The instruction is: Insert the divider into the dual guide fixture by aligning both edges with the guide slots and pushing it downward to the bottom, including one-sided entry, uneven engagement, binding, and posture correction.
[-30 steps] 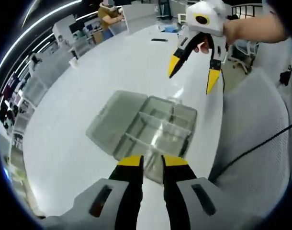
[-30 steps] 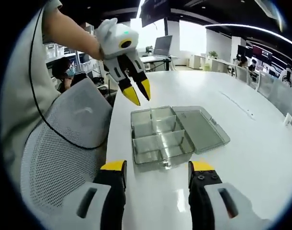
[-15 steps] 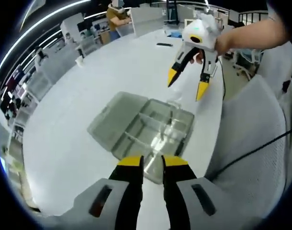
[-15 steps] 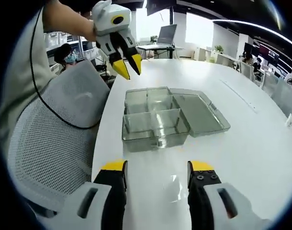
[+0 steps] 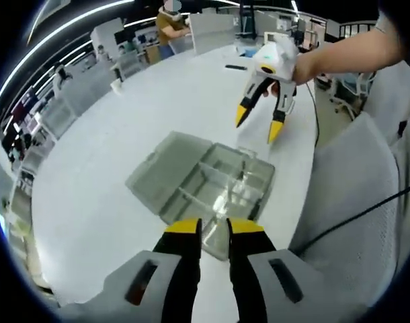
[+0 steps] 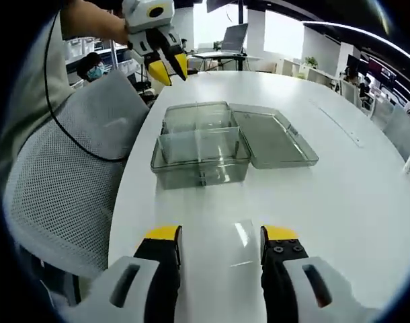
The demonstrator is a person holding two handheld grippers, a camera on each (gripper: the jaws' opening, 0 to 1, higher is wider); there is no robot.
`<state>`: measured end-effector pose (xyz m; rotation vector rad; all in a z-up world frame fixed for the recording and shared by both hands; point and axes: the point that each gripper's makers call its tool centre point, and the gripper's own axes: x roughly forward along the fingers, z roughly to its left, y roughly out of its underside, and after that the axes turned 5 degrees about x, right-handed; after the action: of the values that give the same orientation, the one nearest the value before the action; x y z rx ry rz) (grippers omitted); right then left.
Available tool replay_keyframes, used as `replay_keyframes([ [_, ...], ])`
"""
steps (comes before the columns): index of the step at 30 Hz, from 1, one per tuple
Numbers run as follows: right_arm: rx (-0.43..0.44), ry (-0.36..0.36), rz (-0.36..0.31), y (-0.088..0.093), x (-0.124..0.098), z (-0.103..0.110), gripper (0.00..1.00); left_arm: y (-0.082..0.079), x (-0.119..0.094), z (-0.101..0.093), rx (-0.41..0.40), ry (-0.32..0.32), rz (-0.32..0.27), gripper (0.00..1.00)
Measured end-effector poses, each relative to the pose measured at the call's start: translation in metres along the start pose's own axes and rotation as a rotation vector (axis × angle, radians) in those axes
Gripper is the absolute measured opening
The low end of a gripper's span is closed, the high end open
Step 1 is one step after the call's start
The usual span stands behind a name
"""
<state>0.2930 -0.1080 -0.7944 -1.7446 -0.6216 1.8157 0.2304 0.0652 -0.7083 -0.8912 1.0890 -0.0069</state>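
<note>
clear plastic compartment box (image 6: 199,151) is sitting open on the white desk (image 6: 339,195), lid (image 6: 272,138) lying flat beside it — both tools are hovering above it. left tool (image 5: 214,229) is nearly closed and empty; right tool (image 6: 215,235) is gaping wide, empty too.

The left gripper view looks steeply down from close above the clear box (image 5: 203,185), centre frame, on the white table (image 5: 91,195). The right gripper view faces it lower and farther back, box (image 6: 201,145) in the upper middle. The 2 views share box, table (image 6: 366,202) and mesh chair (image 5: 353,202) (image 6: 64,168).
</note>
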Motion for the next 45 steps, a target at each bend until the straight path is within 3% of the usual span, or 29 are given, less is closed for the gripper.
replay_keyframes([
  [15, -0.024, -0.041, 0.022, 0.008, 0.009, -0.006, 0.40, -0.001, 0.002, -0.001, -0.012, -0.003, 0.000, 0.12],
  [37, -0.077, -0.047, 0.074, 0.015, 0.017, -0.010, 0.36, 0.000, 0.001, 0.002, -0.019, -0.011, 0.001, 0.12],
  [45, -0.085, -0.042, 0.088, 0.016, 0.018, -0.012, 0.30, 0.001, 0.002, 0.004, -0.020, -0.013, 0.002, 0.12],
])
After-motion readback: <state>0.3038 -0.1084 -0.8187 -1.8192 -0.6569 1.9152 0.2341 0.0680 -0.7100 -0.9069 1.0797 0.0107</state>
